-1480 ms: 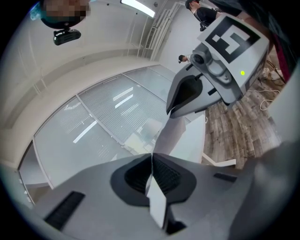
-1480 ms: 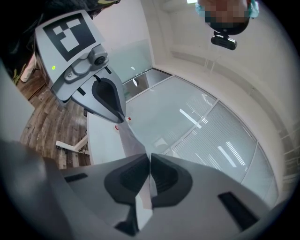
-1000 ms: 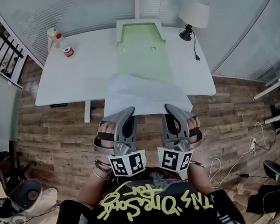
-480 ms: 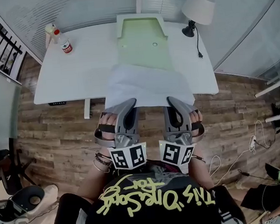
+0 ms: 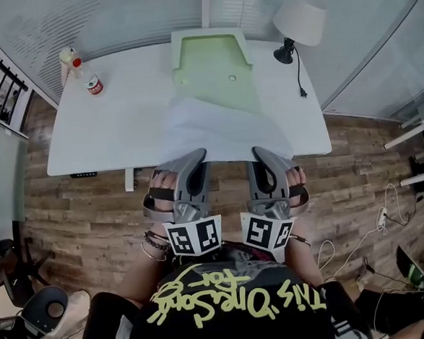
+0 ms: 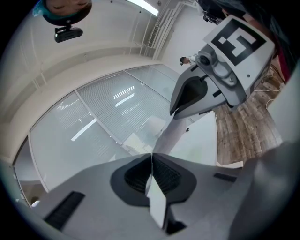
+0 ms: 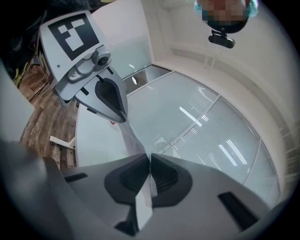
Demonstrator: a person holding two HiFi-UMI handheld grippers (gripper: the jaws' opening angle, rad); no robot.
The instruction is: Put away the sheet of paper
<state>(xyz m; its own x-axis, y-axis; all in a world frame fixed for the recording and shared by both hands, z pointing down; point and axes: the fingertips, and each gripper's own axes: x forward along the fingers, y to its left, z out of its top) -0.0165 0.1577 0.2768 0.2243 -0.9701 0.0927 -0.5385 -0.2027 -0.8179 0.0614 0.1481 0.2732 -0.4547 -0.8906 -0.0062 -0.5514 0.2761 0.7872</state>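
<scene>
Forward toward twelve o'clock went the left hand-held gripper (image 5: 198,154) and right hand-held gripper (image 5: 258,152), both clamped on one white paper sheet (image 5: 220,132).

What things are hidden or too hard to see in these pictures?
- Head view: the sheet of paper covers the near end of the green tray.
- Head view: the label on the bottle is too small to read.
- Head view: the left gripper and right gripper, shut on that sheet, hide its near corners.
- Gripper views: grey jaw bodies block most of the table.
</scene>
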